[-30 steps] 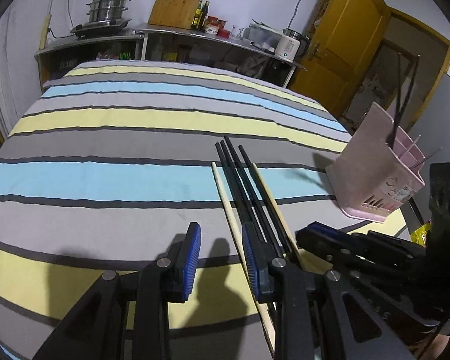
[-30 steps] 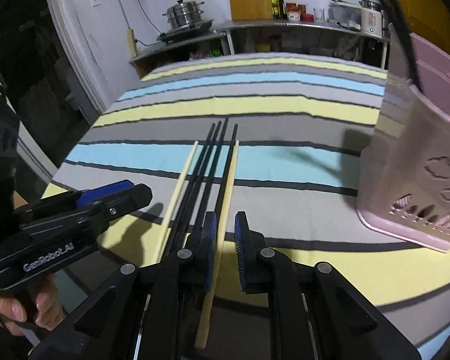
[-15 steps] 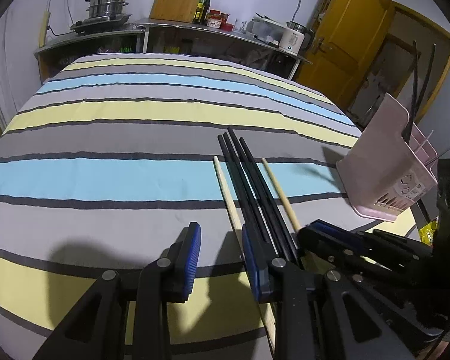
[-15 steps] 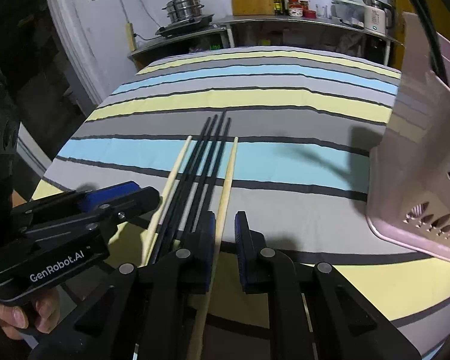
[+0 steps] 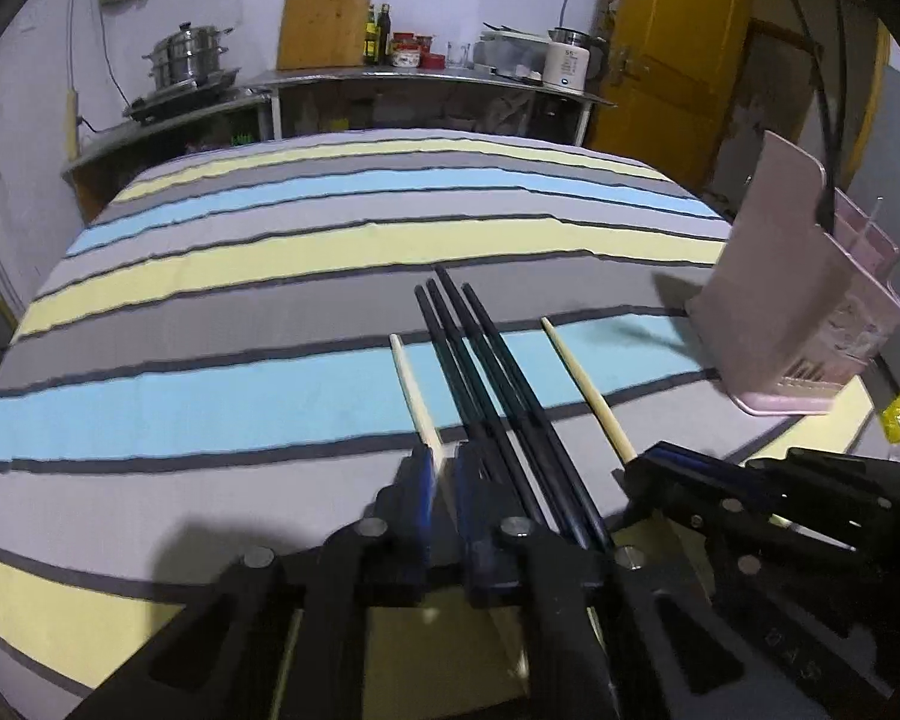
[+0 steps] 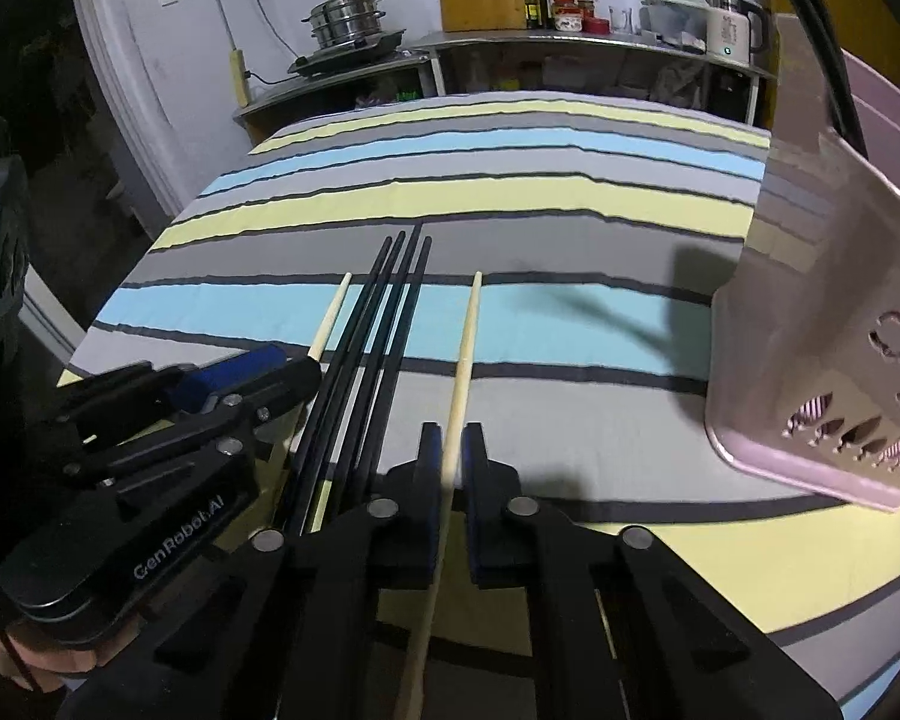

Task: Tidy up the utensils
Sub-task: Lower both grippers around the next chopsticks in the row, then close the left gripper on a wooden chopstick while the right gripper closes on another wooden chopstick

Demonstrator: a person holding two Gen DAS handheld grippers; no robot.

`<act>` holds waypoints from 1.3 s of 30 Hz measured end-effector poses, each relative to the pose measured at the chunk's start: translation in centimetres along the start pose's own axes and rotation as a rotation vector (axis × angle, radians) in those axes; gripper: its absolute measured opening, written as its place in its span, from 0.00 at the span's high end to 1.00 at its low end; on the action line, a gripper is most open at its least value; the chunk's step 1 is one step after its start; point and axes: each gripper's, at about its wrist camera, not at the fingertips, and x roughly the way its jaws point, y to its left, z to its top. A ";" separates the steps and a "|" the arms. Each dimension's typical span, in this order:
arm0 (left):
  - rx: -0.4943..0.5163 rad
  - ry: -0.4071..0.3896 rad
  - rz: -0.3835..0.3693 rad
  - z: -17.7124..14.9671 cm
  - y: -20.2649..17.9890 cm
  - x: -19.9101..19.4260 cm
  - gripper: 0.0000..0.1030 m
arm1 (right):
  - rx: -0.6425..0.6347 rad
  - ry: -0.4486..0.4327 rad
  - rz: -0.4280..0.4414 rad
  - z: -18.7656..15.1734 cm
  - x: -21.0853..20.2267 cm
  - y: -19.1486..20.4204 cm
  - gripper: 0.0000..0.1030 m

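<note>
Several black chopsticks (image 5: 486,372) lie side by side on the striped cloth, with a pale wooden chopstick on each side. My left gripper (image 5: 446,474) has just finished closing and its blue pads press on the left wooden chopstick (image 5: 411,384). My right gripper (image 6: 452,450) has likewise just closed, its pads clamping the right wooden chopstick (image 6: 468,348). Both sticks still rest low over the cloth. The black chopsticks (image 6: 384,324) lie between the two grippers. A pink utensil holder (image 5: 798,300) stands at the right, with black sticks rising from it.
The striped tablecloth (image 5: 270,396) covers the table, whose near edge is just below the grippers. The pink holder (image 6: 828,312) is close to my right gripper's right side. A counter with a steel pot (image 5: 189,63), bottles and a kettle runs along the far wall.
Both grippers' jaws have closed, each onto its own wooden chopstick. The left gripper shifted right to bracket the left stick. The two wooden sticks now lie further apart from the black ones.
</note>
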 end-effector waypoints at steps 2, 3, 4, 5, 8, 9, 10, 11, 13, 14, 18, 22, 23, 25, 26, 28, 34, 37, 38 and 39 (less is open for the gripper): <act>0.000 0.002 -0.003 -0.4 0.4 -0.5 0.94 | 0.007 0.002 -0.002 -0.4 -0.4 -0.2 0.95; -0.003 0.004 -0.005 -0.7 0.6 -0.8 0.94 | 0.018 0.003 0.000 -0.7 -0.7 -0.5 0.95; -0.006 0.006 -0.007 -1.2 0.9 -1.2 0.94 | 0.031 0.004 0.002 -1.1 -1.1 -0.8 0.95; -0.008 0.007 -0.007 -1.5 1.0 -1.5 0.94 | 0.041 0.004 0.003 -1.4 -1.4 -1.0 0.95; -0.031 0.015 -0.012 -2.7 1.9 -2.8 0.94 | 0.081 0.007 0.006 -2.8 -2.6 -2.0 0.95; -0.042 0.018 -0.014 -3.1 2.3 -3.2 0.94 | 0.093 0.008 0.008 -3.2 -2.9 -2.2 0.95; -0.053 0.023 -0.024 -3.3 2.6 -3.4 0.94 | 0.100 0.009 0.009 -3.3 -3.2 -2.3 0.95; -0.059 0.028 -0.034 -3.3 2.8 -3.5 0.94 | 0.107 0.010 0.013 -3.5 -3.4 -2.5 0.95; -0.066 0.038 -0.046 -3.2 3.0 -3.5 0.94 | 0.103 0.017 0.016 -3.4 -3.5 -2.5 0.95; -0.072 0.041 -0.049 -3.0 3.0 -3.5 0.94 | 0.090 0.023 0.012 -3.2 -3.3 -2.3 0.94; -0.084 0.064 -0.060 -2.3 3.0 -2.9 0.93 | 0.058 0.019 0.000 -1.9 -2.6 -1.8 0.89; -0.068 0.070 -0.056 -1.7 2.6 -2.2 0.89 | 0.057 0.038 -0.012 -0.8 -1.3 -1.9 0.89; -0.062 0.071 -0.053 -1.5 2.4 -2.0 0.88 | 0.053 0.040 -0.015 -0.6 -1.1 -1.9 0.89; -0.057 0.073 -0.045 -1.2 2.2 -1.7 0.88 | 0.047 0.046 -0.022 -0.1 -0.7 -1.8 0.89; -0.056 0.075 -0.043 -1.0 2.2 -1.6 0.88 | 0.046 0.049 -0.021 0.2 -0.5 -1.7 0.89; -0.046 0.080 -0.035 -0.6 2.1 -1.3 0.88 | 0.045 0.053 -0.021 0.5 -0.2 -1.7 0.89; -0.021 0.091 -0.008 0.1 1.9 -0.7 0.93 | 0.038 0.063 -0.014 1.2 0.3 -1.7 0.94; -0.039 0.095 -0.026 0.3 2.3 -0.9 0.94 | 0.035 0.061 0.000 1.2 -0.1 -1.7 0.94; -0.041 0.090 -0.027 0.3 2.4 -1.1 0.95 | 0.036 0.053 0.005 1.2 -0.5 -1.8 0.94; -0.042 0.082 -0.029 0.4 2.4 -1.4 0.95 | 0.036 0.046 0.006 1.2 -0.7 -1.7 0.94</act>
